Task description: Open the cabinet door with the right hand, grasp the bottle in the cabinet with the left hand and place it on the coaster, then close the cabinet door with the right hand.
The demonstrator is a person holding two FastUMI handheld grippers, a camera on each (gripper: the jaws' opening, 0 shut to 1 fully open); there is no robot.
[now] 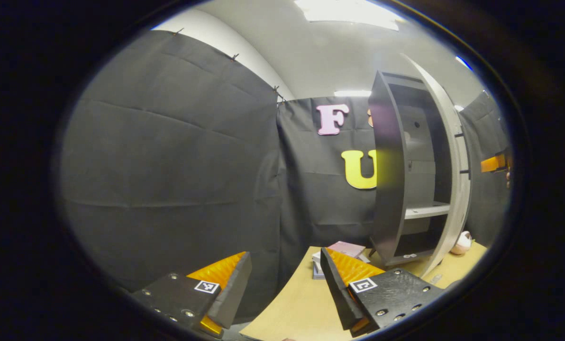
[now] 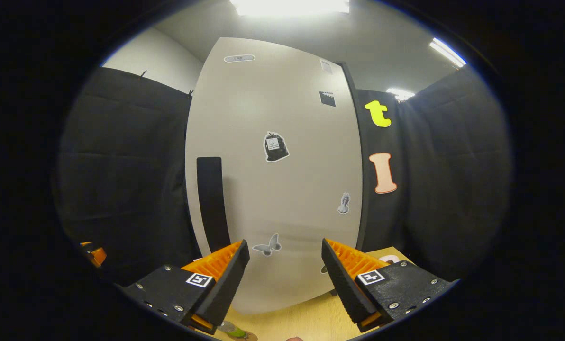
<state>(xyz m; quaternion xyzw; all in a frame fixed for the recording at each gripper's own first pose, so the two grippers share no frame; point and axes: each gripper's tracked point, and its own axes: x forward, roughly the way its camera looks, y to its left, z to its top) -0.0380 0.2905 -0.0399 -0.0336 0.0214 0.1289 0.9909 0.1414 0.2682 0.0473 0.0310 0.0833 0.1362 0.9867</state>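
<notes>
Jaws of the left gripper [image 1: 286,284]: standing wide apart, nothing between them, held above the near edge of the tabletop [image 1: 292,308].

Jaws of the right gripper [image 2: 285,279]: likewise wide apart, nothing gripped, facing the outer face of the cabinet door [image 2: 273,180] at close range.

Cabinet [image 1: 405,180]: dark-walled, upright on the tabletop, ahead and to the right of the left jaws. Its interior is open to the left gripper view, with one pale shelf [image 1: 427,210] partway up and nothing visible on it.

Cabinet door, seen from the left: pale, swung partly outward along the cabinet's right side. Seen from the right: a broad pale panel directly ahead of the right jaws, bearing several small stickers and a dark vertical handle strip [image 2: 211,203] just above the left-hand finger.

Bottle [image 2: 232,330]: only a small clear and green part visible, low on the tabletop below the right jaws, resting on what looks like the coaster [image 2: 249,336]; too little shows to be certain.

Books [image 1: 341,251]: a small stack on the tabletop beyond the left jaws, near the foot of the cabinet.

Small pale object [image 1: 462,244]: on the tabletop right of the cabinet; kind cannot be told.
</notes>
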